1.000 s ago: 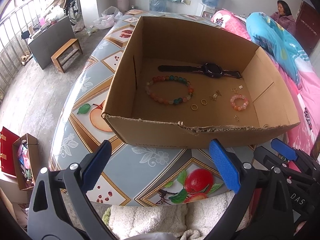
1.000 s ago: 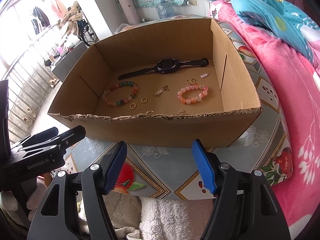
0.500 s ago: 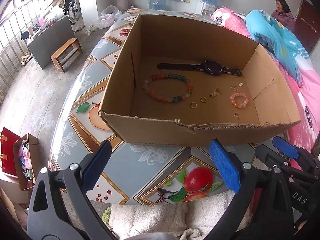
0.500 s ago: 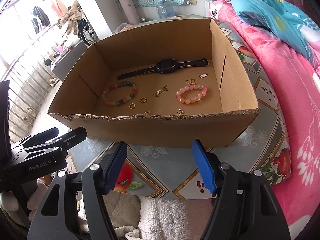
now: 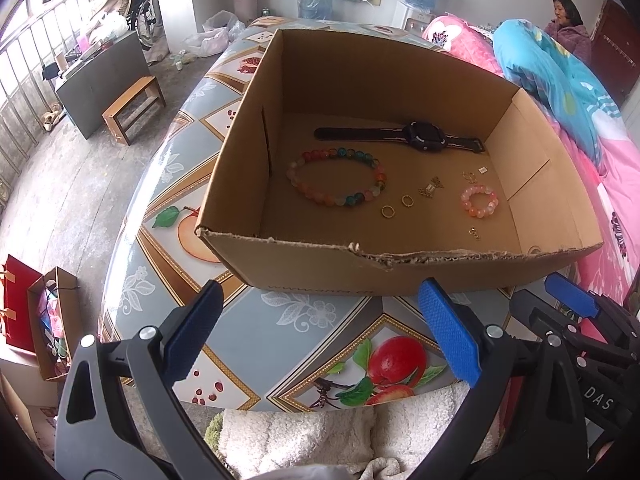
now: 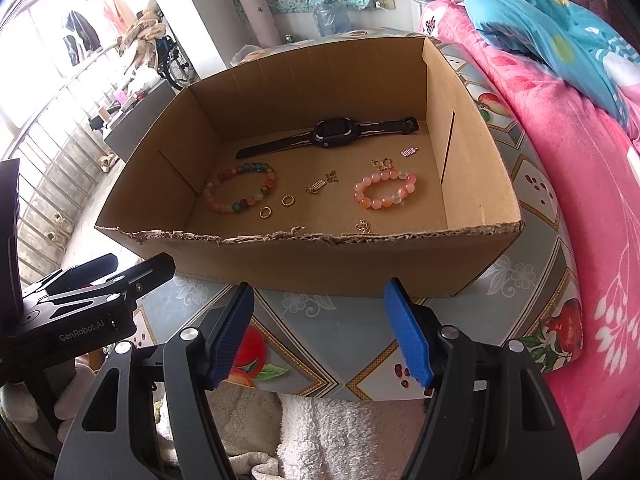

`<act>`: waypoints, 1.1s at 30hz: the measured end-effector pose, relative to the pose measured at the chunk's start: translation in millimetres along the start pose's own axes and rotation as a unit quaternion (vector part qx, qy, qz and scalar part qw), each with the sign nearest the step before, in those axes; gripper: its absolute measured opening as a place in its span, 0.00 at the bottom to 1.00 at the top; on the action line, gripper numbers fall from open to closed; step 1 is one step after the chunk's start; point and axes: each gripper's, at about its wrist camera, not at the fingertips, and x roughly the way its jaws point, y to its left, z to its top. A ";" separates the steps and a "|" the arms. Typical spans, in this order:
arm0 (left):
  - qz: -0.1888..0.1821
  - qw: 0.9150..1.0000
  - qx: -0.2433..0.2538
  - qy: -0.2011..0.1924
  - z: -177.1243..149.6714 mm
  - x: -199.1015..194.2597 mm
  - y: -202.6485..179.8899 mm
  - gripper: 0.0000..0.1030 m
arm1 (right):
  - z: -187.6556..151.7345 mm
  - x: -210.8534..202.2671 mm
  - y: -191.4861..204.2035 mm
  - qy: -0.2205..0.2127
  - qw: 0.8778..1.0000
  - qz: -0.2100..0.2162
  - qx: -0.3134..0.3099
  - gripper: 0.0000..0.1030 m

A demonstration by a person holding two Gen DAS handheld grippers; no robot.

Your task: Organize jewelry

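- The cardboard box (image 5: 400,276) sits on the fruit-patterned worktop (image 5: 328,320), its torn front wall between the jewelry and both tongs. A low reach could catch that ragged rim and shove the whole box, sliding everything inside.
- The black watch (image 6: 332,138) lies flat along the back wall at 12 o'clock on the box floor. Its long strap could sweep the smaller pieces if it is dragged instead of lifted.
- The multicolored bead bracelet (image 5: 336,178) lies toward 9 o'clock and the pink bead bracelet (image 6: 384,190) toward 3 o'clock. Round beads may roll out from between the pads, and a pinch on one side would let the loop swing.
- Two gold rings (image 5: 396,206) rest just beside the multicolored bracelet, near 6 o'clock. They are flat and thin, so the pads may close on cardboard and flick them away.
- Tiny gold charms (image 6: 322,182) lie scattered near the centre; they are too small to identify, and easily knocked or missed.
- The left tongs (image 5: 320,332) and the right tongs (image 6: 320,328) hang outside the box, jaws spread wide and empty, side by side; reaching in together risks a collision.
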 end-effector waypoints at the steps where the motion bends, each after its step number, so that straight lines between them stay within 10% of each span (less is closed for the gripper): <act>1: 0.000 1.000 0.000 0.001 -0.1 0.3 0.2 0.91 | 0.3 0.3 0.2 0.000 1.000 -0.001 0.000 0.64; 33: -0.004 1.000 0.000 0.002 1.5 -0.3 1.4 0.91 | 3.2 -2.5 3.6 -0.005 1.000 -0.003 -0.001 0.64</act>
